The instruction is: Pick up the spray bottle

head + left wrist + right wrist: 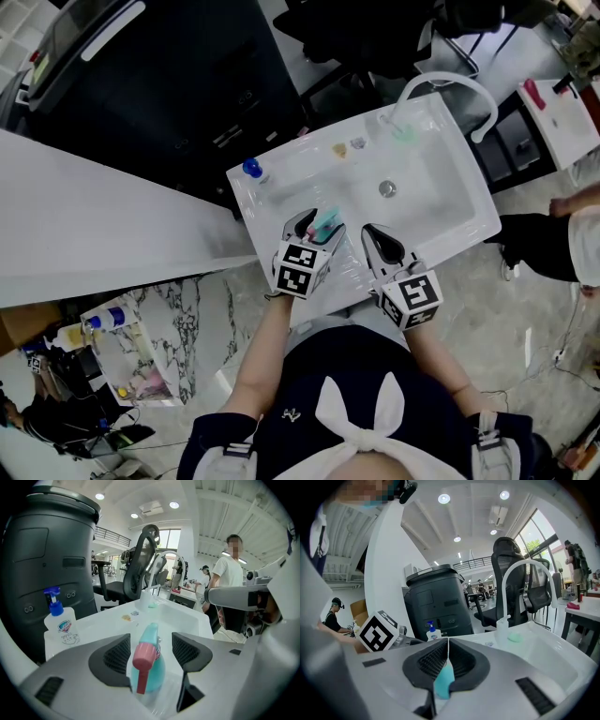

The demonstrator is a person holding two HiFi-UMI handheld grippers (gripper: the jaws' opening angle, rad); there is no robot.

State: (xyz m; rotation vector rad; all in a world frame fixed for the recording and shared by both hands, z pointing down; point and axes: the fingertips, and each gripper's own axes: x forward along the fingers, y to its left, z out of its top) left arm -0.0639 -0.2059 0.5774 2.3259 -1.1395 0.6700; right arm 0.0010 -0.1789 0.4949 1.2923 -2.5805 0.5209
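Observation:
A teal spray bottle (326, 223) with a pink trigger lies at the near left of the white sink (448, 180). In the left gripper view the spray bottle (148, 668) points away from me, pink trigger nearest. My left gripper (319, 223) is open and straddles it; the pads (117, 654) stand on either side with a gap showing on the right. My right gripper (371, 232) hovers just right of it, shut, its pads meeting in a thin line (448, 649). A teal shape shows in the slit below that line; I cannot tell what it is.
A soap pump bottle (253, 170) with a blue cap stands on the sink's left rim. The white faucet (452, 84) arches over the far end, with a green sponge (403, 135) by its base and a drain (387, 188) mid-basin. A black bin (159, 84) stands behind. A person (229, 576) is nearby.

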